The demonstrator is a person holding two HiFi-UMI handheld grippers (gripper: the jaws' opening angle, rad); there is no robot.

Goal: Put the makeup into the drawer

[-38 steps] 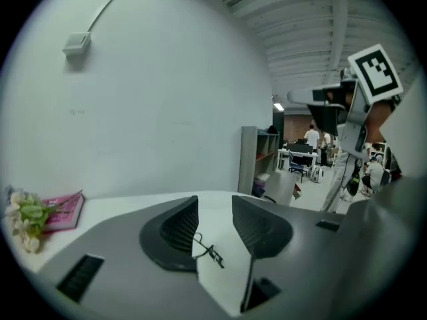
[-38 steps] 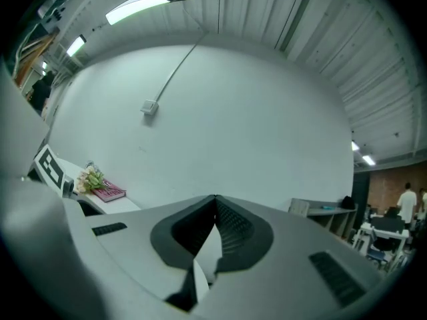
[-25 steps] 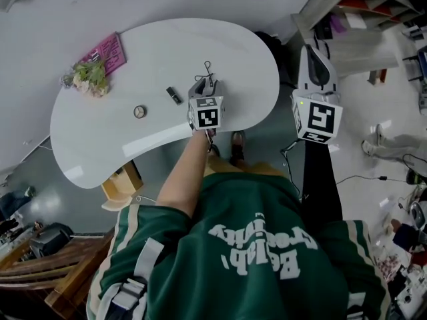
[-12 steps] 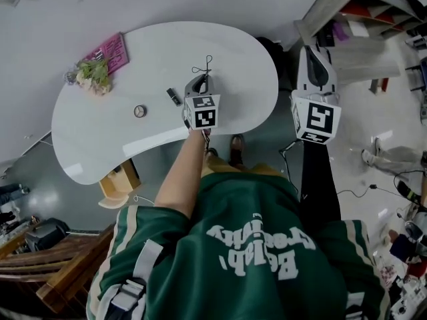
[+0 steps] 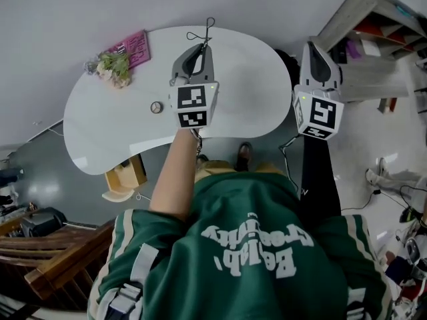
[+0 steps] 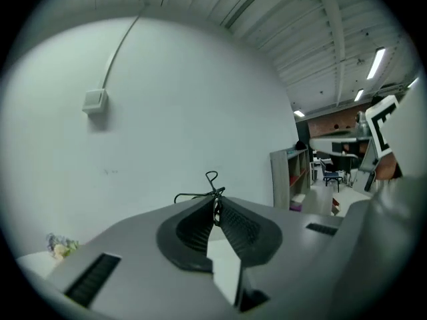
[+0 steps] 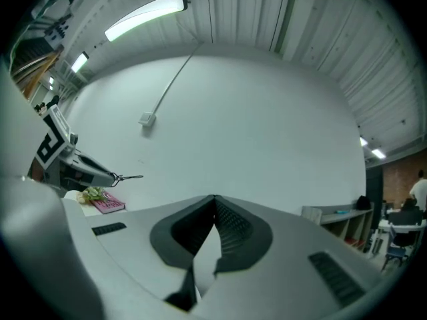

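My left gripper [image 5: 201, 43] is shut on a thin black wire makeup tool [image 5: 206, 27] with a looped end, and holds it well above the white table [image 5: 113, 139]. In the left gripper view the tool [image 6: 212, 179] sticks out past the closed fingertips, in front of the bare wall. A small round compact [image 5: 156, 107] lies on the table left of that gripper. My right gripper [image 5: 315, 44] hangs off the table's right side, shut with nothing between its jaws [image 7: 214, 199]. From the right gripper view the left gripper [image 7: 87, 171] and the tool [image 7: 130, 177] show at far left.
A pink book [image 5: 134, 45] and a small flower bunch [image 5: 114, 67] sit at the table's far left. A yellow wooden box [image 5: 127, 173] stands under the table's near-left edge. Shelving [image 5: 387, 25] fills the upper right. A wooden bench [image 5: 53, 259] is at lower left.
The left gripper has risen off the table with the wire tool in its jaws. The small dark tube seen beside it earlier is now behind the gripper. The right gripper rose slightly.
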